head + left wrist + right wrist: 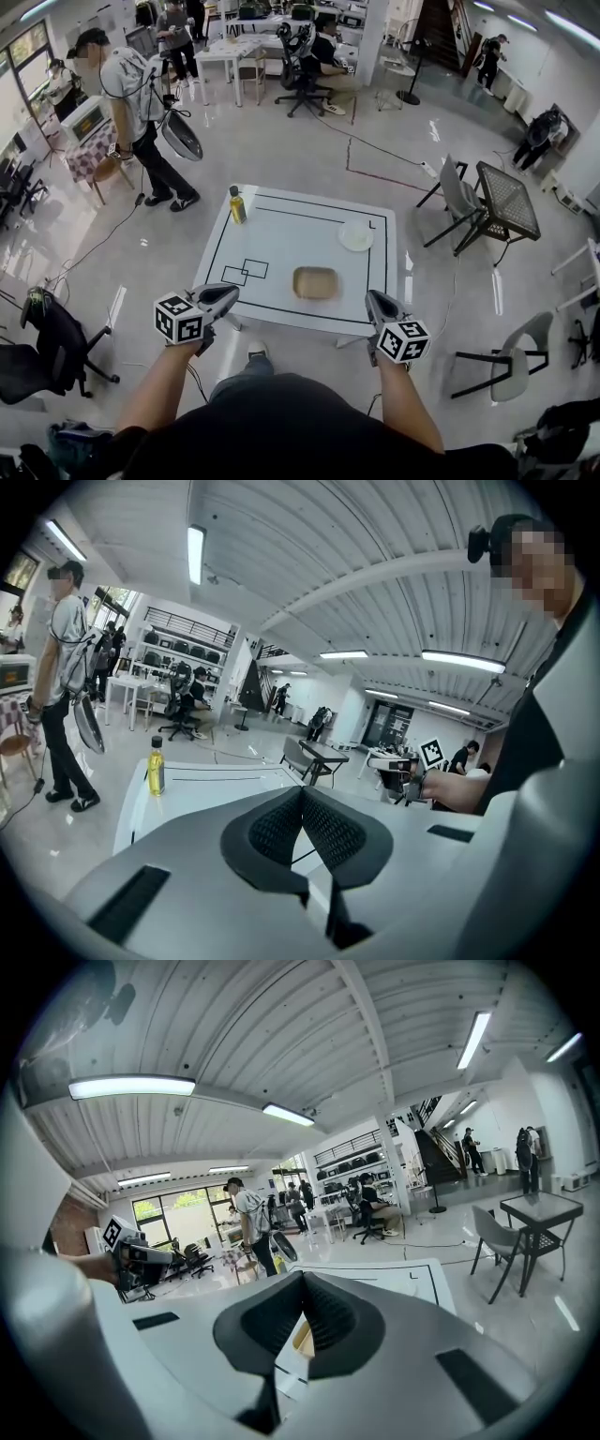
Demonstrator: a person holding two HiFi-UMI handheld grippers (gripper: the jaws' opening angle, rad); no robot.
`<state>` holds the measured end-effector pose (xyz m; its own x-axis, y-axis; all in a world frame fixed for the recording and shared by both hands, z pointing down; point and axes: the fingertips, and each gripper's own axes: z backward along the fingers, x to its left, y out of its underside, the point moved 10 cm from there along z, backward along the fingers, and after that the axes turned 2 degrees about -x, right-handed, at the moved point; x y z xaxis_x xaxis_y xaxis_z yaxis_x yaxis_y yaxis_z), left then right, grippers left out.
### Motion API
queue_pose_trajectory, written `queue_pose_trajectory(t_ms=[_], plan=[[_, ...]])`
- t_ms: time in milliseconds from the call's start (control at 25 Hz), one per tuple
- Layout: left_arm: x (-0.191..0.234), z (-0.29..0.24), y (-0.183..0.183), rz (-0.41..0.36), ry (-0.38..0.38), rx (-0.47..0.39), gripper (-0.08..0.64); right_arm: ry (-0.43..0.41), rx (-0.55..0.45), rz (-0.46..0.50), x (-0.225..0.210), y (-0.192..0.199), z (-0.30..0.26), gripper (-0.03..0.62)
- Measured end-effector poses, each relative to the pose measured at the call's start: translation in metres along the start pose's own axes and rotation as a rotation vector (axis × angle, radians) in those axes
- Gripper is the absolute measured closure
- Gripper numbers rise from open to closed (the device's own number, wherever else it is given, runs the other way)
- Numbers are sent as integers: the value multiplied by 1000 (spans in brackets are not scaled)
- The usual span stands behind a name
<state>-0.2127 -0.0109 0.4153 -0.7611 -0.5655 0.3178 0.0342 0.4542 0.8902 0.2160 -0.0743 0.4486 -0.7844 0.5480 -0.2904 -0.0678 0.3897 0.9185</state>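
Note:
A white table [281,234] marked with black lines carries a bottle of yellow oil [237,204] at its far left corner, a white plate [355,236] at the far right and a tan tray [315,281] near the front. My left gripper [230,294] hovers over the table's near left corner, shut and holding nothing. My right gripper [374,300] hangs at the near right corner, also shut and holding nothing. In the left gripper view the pads meet at the tip [302,794], with the bottle [156,767] beyond. In the right gripper view the jaws [302,1279] close above a sliver of the tray [301,1338].
A person [139,103] stands beyond the table's far left, holding a dark round object. A grey chair [459,199] and a black mesh table [507,199] stand to the right. An office chair [52,342] is at the near left, another chair [511,361] at the near right. Cables cross the floor.

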Motion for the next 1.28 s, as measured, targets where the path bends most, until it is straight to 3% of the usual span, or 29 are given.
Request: queue_pose_trajectory(t_ms=[440, 1160, 1280], plan=[[26, -20, -3, 20, 38, 17, 537, 38, 32, -4, -4, 5, -16, 578], [80, -111, -17, 17, 112, 99, 537, 101, 115, -105, -62, 49, -84, 576], [88, -122, -19, 20, 117, 112, 537, 97, 150, -120, -68, 60, -99, 540]])
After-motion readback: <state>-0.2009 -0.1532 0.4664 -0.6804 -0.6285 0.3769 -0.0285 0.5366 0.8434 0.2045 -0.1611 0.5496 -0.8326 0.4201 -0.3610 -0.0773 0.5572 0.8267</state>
